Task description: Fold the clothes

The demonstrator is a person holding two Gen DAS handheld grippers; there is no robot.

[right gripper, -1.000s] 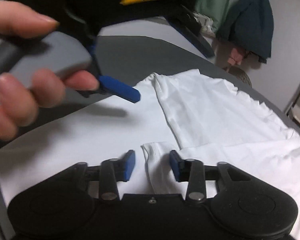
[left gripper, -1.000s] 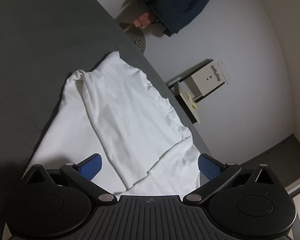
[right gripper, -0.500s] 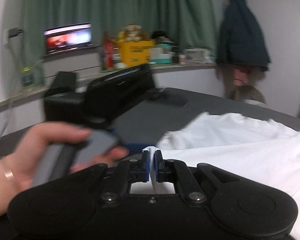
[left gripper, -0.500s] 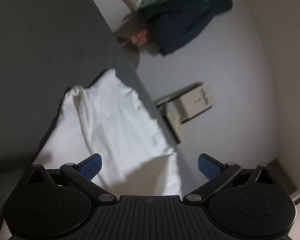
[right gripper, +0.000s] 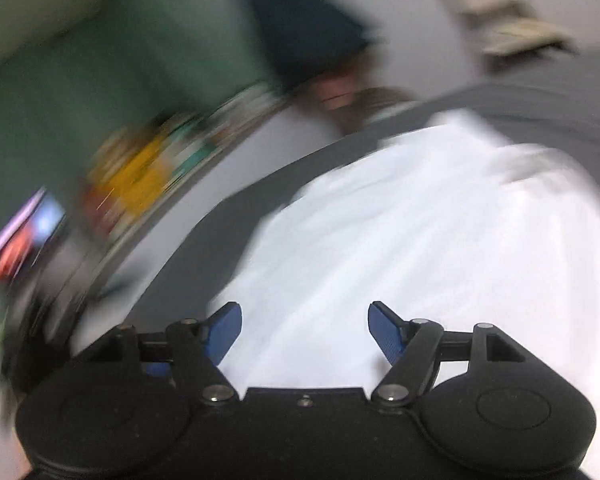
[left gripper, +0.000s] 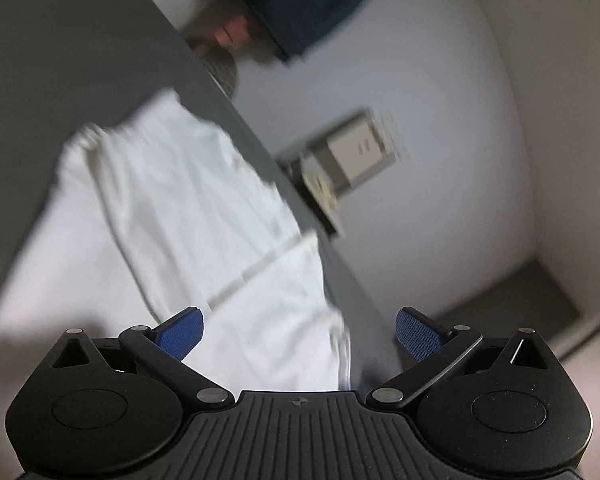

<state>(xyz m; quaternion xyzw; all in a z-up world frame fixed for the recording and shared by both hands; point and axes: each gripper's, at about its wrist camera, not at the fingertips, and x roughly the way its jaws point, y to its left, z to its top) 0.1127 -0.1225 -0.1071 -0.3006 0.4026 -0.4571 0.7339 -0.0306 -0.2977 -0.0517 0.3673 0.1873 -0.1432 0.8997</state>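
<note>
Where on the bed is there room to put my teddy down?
The bare dark grey bed cover beyond the white garment is free. The strip between the garment and the bed's edge is too narrow.

A white garment [left gripper: 204, 216] lies spread flat on a dark grey bed [left gripper: 60, 80], running from the upper left of the left-wrist frame down to its lower centre, one panel folded over with a straight hem crossing mid-frame; motion blur hides finer detail.

Pale wall [left gripper: 440, 92], dark jacket [left gripper: 312, 4] hanging on it, small white stand [left gripper: 352, 156] beside the grey bed [left gripper: 60, 60], green curtain [right gripper: 80, 60], cluttered shelf [right gripper: 160, 160], lit screen [right gripper: 24, 232], all blurred
</note>
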